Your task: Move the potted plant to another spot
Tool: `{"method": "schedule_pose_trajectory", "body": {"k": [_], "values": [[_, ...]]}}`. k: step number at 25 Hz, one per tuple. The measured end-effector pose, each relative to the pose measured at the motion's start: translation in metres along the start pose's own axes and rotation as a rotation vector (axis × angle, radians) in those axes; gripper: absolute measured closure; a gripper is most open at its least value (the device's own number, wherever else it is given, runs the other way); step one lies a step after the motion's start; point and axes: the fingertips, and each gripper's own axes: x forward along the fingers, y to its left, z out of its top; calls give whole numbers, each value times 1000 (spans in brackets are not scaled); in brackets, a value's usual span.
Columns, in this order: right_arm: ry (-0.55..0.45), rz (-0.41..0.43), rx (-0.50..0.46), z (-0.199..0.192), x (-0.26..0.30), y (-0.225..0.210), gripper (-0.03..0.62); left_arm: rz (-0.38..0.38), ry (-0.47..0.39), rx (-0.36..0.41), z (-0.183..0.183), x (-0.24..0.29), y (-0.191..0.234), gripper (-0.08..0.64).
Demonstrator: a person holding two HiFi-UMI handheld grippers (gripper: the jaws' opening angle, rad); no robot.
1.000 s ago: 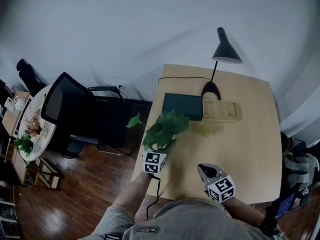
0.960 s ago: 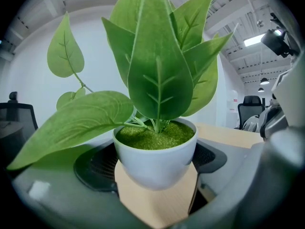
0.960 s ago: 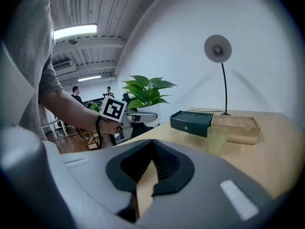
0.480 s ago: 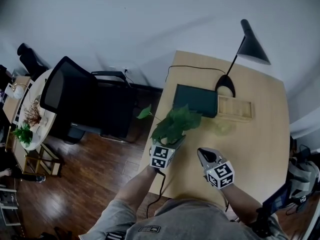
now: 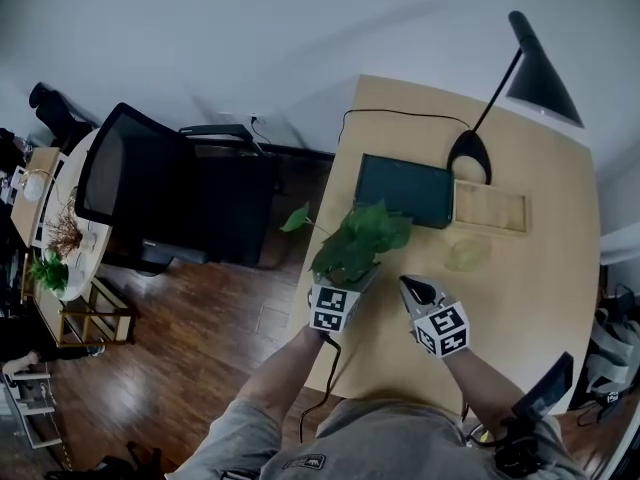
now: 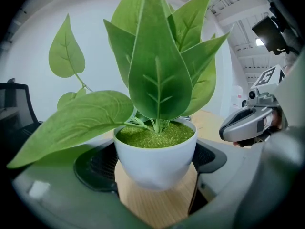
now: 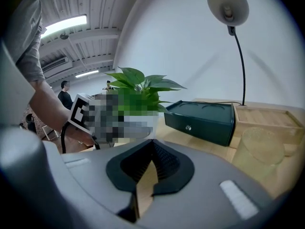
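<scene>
Both grippers sit over the near left part of a light wooden table. On the left gripper the jaws are spread to the width of a small white pot and press against its two sides, so this gripper has hold of the potted plant. Broad green leaves rise out of green moss-like filling and hide the pot from the head camera. In the left gripper view, bare wood shows under the rounded base of the pot, and I cannot tell whether the base touches the table. The plant is close to the table's left edge, near the front, just in front of a dark green box.

Just beside it, the right gripper has its jaws drawn almost together, with only a thin slit between the dark pads, and it grips nothing.

Behind the box stands a black lamp with a thin stem. A shallow wooden tray lies to the right of the box, and a pale green cup stands in front of the tray. A black office chair stands on the dark floor to the left.
</scene>
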Motion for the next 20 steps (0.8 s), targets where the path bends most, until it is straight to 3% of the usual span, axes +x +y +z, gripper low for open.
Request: {"method": "schedule_pose_trajectory", "body": {"k": [20], "values": [[37, 24, 38, -15, 31, -8, 586, 63, 9, 50, -17, 29, 15, 95]]}}
